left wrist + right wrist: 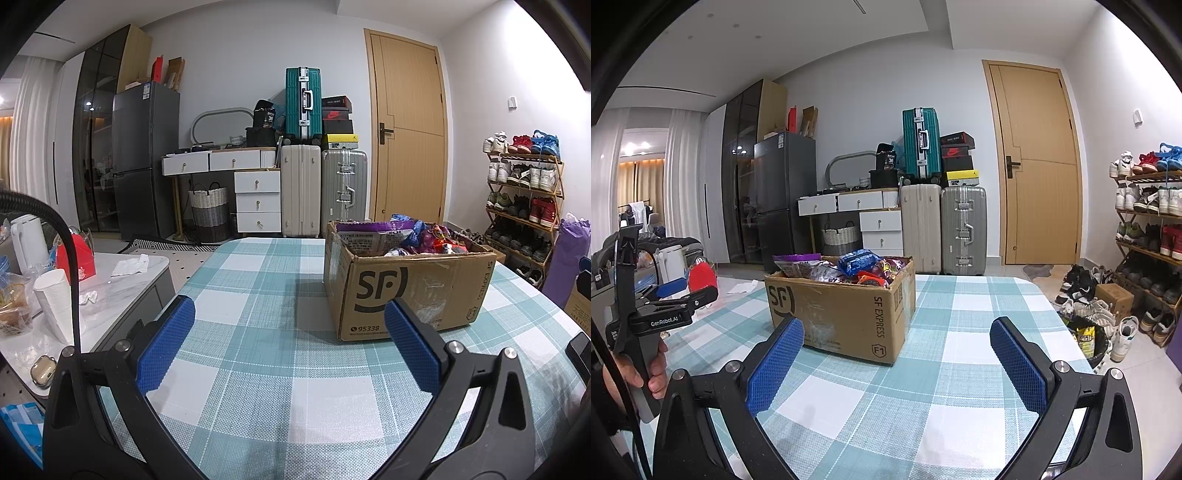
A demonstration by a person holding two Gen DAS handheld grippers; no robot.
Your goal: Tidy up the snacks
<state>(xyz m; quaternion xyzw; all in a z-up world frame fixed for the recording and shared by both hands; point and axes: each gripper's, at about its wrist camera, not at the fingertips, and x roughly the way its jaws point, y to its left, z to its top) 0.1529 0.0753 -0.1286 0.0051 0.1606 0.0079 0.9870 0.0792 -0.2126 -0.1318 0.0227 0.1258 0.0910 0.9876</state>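
- Left tool [290, 314] was spread wide with nothing between its blue pads, hovering low over the checked surface [258, 369]; cardboard box [406, 291] sat just ahead and to its right
- Right tool [897, 338] was likewise agape and empty, box ahead and to its left; the left tool also showed at that view's left edge, held in a hand [646, 369]
- Snacks [855, 269] were all piled in the box, heaped to about rim height; none lay loose on the surface in either view
- That fits both a box still to be sorted out and one already filled, so no call on stage
- Handling guess: packets looked like crinkly foil or plastic film, light, soft, slippery; contents probably crushable
- Best hold would be a sealed edge or a gathered corner of the film, light pinch, not across the puffed middle
- Blue packet [857, 260] lay on top of the heap, the easiest one to reach
- Box: corrugated, stiff walls, tape-scuffed front; flaps were not clearly visible; probably light enough to slide if nudged from one side
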